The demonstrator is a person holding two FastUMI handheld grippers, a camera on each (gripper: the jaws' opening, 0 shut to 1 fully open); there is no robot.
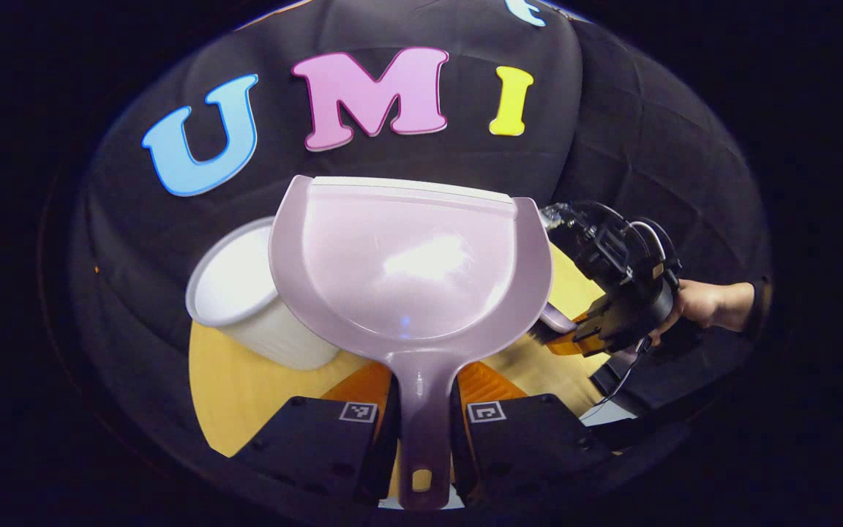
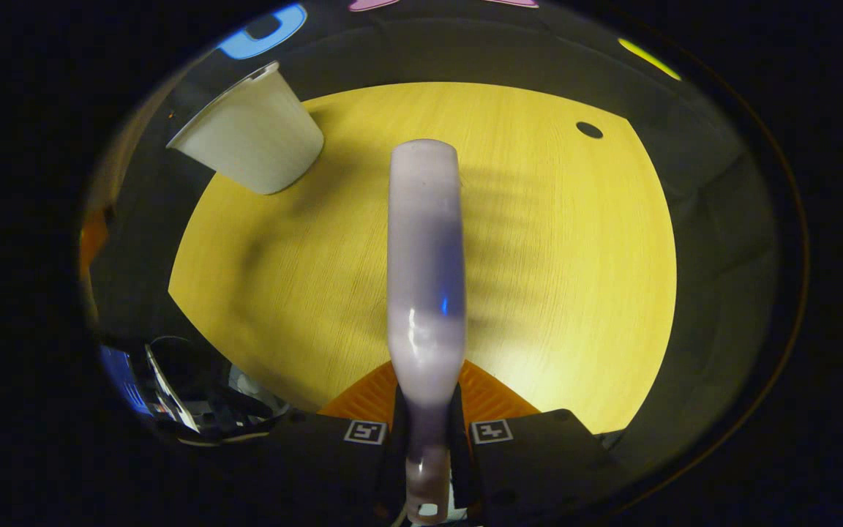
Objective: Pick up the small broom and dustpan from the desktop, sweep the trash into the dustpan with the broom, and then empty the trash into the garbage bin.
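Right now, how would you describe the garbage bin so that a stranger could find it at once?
Start from the yellow wooden desktop. At its far left edge, beside the black cloth wall, stands the garbage bin: a plain white round tub, wider at its open top. The lilac dustpan, held in the left hand-held gripper, is flat with a handle; the bin is deep and handleless.

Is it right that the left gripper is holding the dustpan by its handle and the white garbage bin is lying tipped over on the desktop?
Not quite. The left gripper does grip the dustpan by its handle, but the white garbage bin stands upright on the desktop, open end up. The right gripper view shows that most plainly.
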